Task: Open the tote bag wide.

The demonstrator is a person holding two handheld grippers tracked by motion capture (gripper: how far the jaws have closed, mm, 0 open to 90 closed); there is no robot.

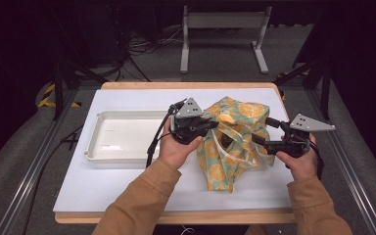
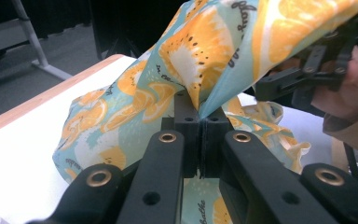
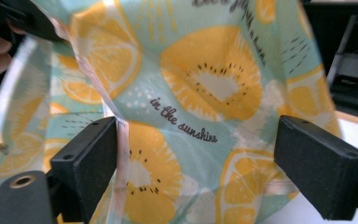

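A cloth bag [image 1: 235, 142] with orange and lemon slices printed on it sits in the middle right of the high view, on a white table top [image 1: 103, 181]. The left gripper [image 1: 210, 125] is at the bag's left edge, and its jaws are pinched tight on a fold of the cloth. The left gripper view shows this best: the two black jaws meet in the middle of the frame, and the bag [image 2: 191, 70] rises up out of them like a tent. The right gripper [image 1: 265, 131] is at the bag's right side. Its jaws are spread wide apart and squeeze nothing. The right gripper view shows the bag [image 3: 205, 93] hanging between the two black jaws, with a pale strap [image 3: 116, 140] right beside the left jaw. The words "in the sunshine" can be read there, which the high view is too far away to show. The left gripper view also shows the right gripper [image 2: 317, 70] at the upper right of the frame, close to the top of the bag. A white tray [image 1: 94, 142] lies in the left half of the high view, just beside the left hand [image 1: 176, 149]. There is bare white table in front of the bag, near the bottom of the frame, and also behind the tray. The bag's right edge is close to the right hand [image 1: 298, 161] and not far from the table's right edge.
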